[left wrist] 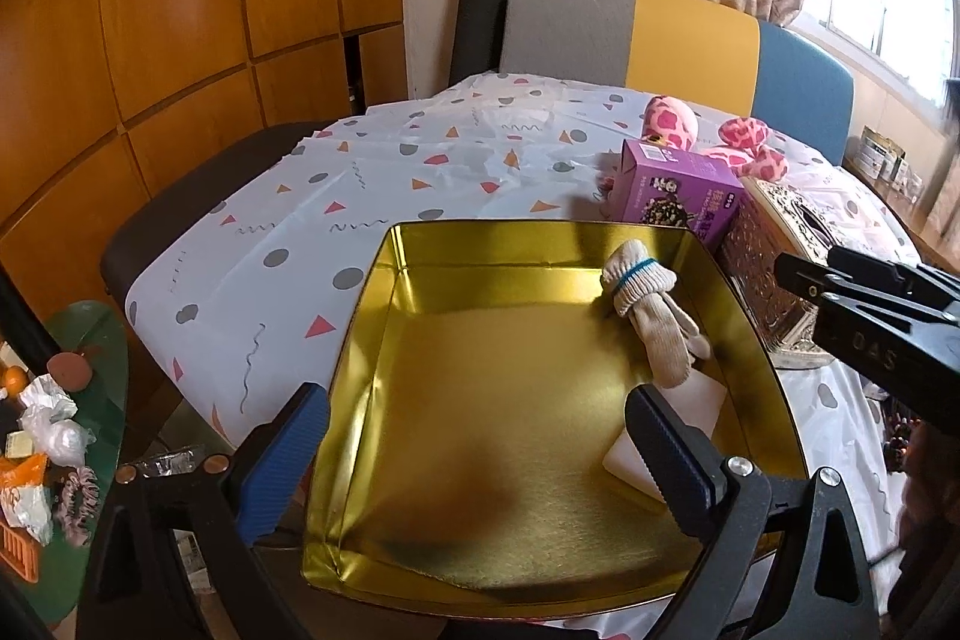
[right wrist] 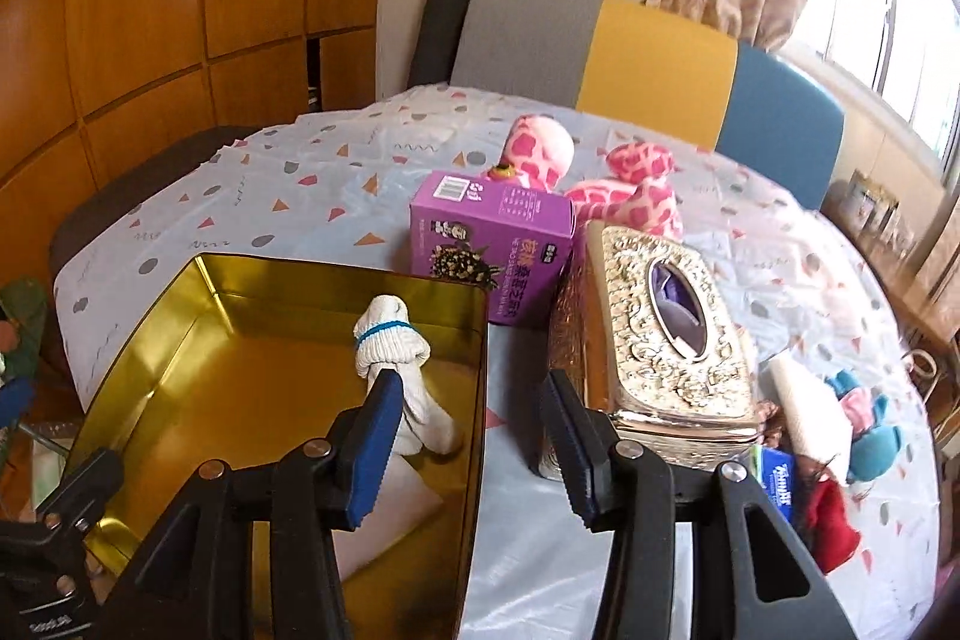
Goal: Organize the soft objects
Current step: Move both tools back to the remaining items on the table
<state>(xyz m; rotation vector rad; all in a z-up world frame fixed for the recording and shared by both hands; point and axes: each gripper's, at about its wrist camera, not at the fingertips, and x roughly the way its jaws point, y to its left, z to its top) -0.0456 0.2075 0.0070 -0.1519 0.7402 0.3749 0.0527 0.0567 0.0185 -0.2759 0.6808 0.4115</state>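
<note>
We see the left claw (left wrist: 474, 451) spread wide over the gold tin (left wrist: 360, 340), holding nothing. The right claw (right wrist: 471, 445) also stands open and empty above the tin's right wall. The white knit glove (right wrist: 396, 370) lies inside the tin, just beyond the right claw's left finger, near the far right corner.
</note>
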